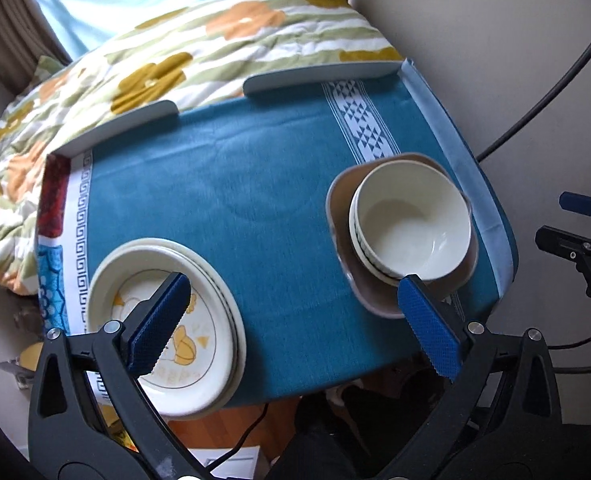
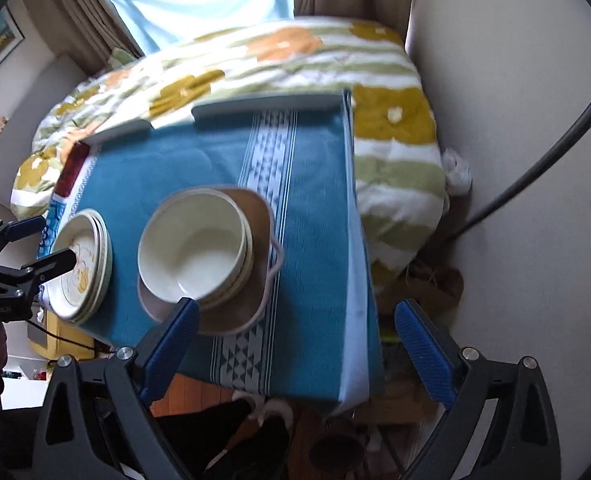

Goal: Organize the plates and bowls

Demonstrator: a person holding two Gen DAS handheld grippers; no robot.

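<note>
A stack of white plates [image 1: 211, 320], the top one with a yellow cartoon print, sits at the table's near left; it also shows in the right wrist view [image 2: 95, 248]. A stack of white bowls [image 1: 411, 224] rests in a brown squarish dish [image 1: 375, 300] at the near right, seen too in the right wrist view as bowls [image 2: 191, 248] and dish [image 2: 255, 292]. My left gripper [image 1: 295, 312] is open and empty, raised above the table's near edge between the two stacks. My right gripper [image 2: 299, 340] is open and empty, raised above the near edge to the right of the bowls.
The small table has a blue cloth [image 1: 235, 184] and low grey rails [image 1: 319, 76] along its far side. A bed with a flowered quilt [image 1: 167, 68] lies behind it, a wall [image 2: 515, 120] to the right. Cables and wooden floor [image 1: 263, 424] are below.
</note>
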